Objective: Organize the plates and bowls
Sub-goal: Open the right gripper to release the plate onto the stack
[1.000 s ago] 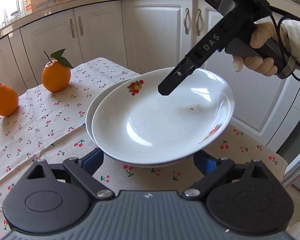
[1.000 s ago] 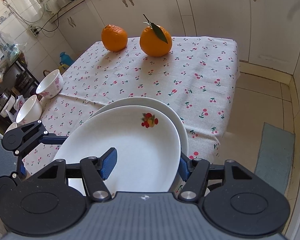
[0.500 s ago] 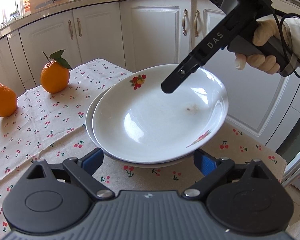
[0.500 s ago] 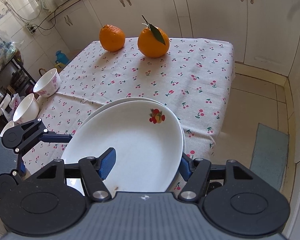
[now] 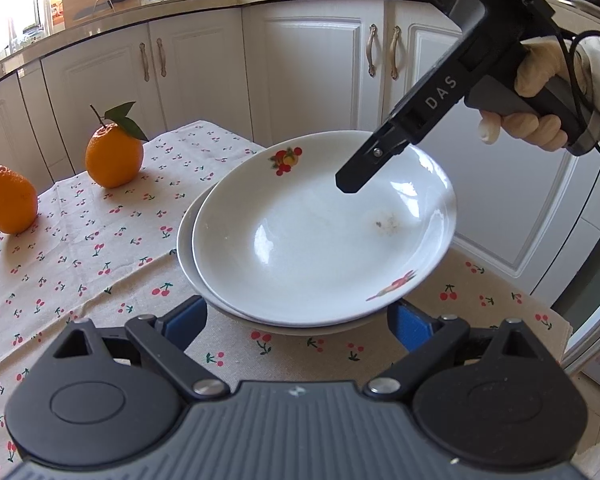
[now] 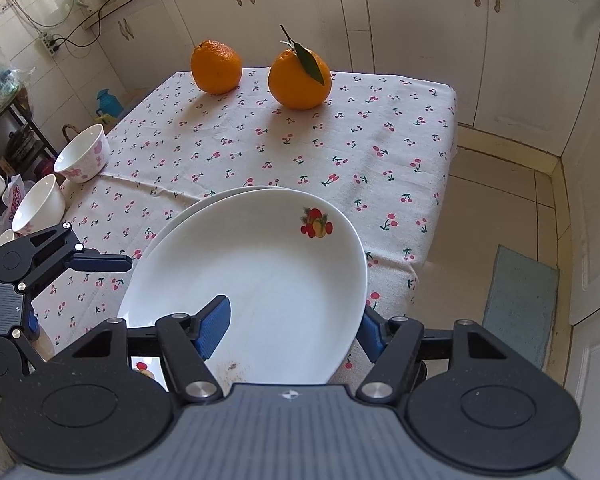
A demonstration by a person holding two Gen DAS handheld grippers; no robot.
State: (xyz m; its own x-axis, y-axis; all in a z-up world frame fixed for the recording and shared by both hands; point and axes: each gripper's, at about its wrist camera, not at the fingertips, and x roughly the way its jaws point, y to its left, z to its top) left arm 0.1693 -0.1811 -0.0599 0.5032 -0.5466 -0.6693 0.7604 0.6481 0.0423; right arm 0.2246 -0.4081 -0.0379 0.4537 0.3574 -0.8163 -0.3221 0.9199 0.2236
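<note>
Right gripper (image 6: 292,330): fingers straddle the top plate's (image 6: 256,276) rim, gripping it.
Left gripper (image 5: 296,320): spread wide, beside that plate.
Lower plate (image 5: 186,244): directly beneath.

Bright daylight from window (image 5: 16,4), blown out; glare on plate (image 5: 260,240); fisheye-bent edges; sharp focus.

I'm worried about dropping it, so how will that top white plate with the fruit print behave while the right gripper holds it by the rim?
The top plate looks glazed and glossy, so probably slippery between the right gripper fingers. It seems rigid ceramic, likely fragile. Held at one edge and tilted above the lower plate, it may sag or pivot.
</note>
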